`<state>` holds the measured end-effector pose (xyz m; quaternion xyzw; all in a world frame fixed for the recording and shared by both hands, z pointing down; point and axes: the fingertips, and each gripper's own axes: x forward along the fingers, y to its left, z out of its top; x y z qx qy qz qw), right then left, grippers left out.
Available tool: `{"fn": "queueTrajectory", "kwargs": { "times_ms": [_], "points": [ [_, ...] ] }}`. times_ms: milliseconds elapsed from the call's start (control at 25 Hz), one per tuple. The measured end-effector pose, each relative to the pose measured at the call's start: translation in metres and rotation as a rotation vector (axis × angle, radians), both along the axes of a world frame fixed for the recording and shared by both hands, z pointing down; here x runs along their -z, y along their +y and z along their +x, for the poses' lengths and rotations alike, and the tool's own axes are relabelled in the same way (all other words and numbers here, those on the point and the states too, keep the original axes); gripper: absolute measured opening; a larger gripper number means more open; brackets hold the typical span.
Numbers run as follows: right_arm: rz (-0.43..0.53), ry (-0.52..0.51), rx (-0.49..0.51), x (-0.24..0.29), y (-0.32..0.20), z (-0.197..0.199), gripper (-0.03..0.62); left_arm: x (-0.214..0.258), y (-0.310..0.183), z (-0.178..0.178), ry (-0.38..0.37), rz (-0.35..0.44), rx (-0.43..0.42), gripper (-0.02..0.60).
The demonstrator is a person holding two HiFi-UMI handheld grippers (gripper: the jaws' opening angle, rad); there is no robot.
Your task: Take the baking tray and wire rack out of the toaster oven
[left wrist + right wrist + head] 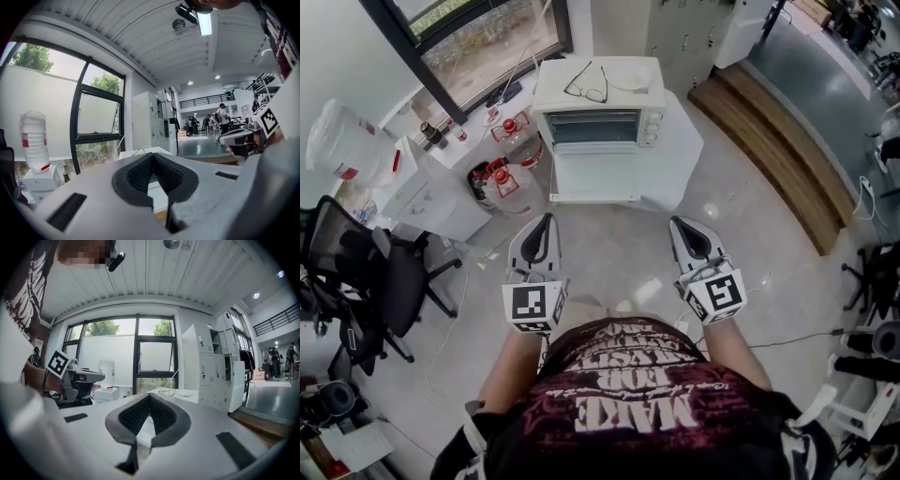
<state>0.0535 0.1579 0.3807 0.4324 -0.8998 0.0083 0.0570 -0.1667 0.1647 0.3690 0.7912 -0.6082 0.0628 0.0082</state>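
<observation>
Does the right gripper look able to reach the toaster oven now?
Probably not yet: the right gripper hangs short of the toaster oven, with floor between. Nothing blocks the way; stepping closer should do.

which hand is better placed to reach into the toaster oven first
Left, marginally. Both hand-held grippers are shut, empty and short of the toaster oven, but the left hand-held gripper lines up closer to its opening; the right hand-held gripper sits off toward its knobs.

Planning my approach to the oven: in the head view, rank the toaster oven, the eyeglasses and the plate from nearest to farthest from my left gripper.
1. Toaster oven, straight ahead, its front facing you.
2. Eyeglasses, on the oven's top, left of middle.
3. Plate, on the oven's top, at the back right.
</observation>
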Motion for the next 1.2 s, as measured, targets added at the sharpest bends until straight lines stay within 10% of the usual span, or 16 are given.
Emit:
{"fn": "queueTrajectory", "kwargs": {
  "times_ms": [1200],
  "points": [
    [-0.048,-0.027,-0.033,-0.016,-0.108,-0.064,0.005,-0.015,-0.118,-0.049,-0.016,-0.051,-0.083,0.006]
  ]
}}
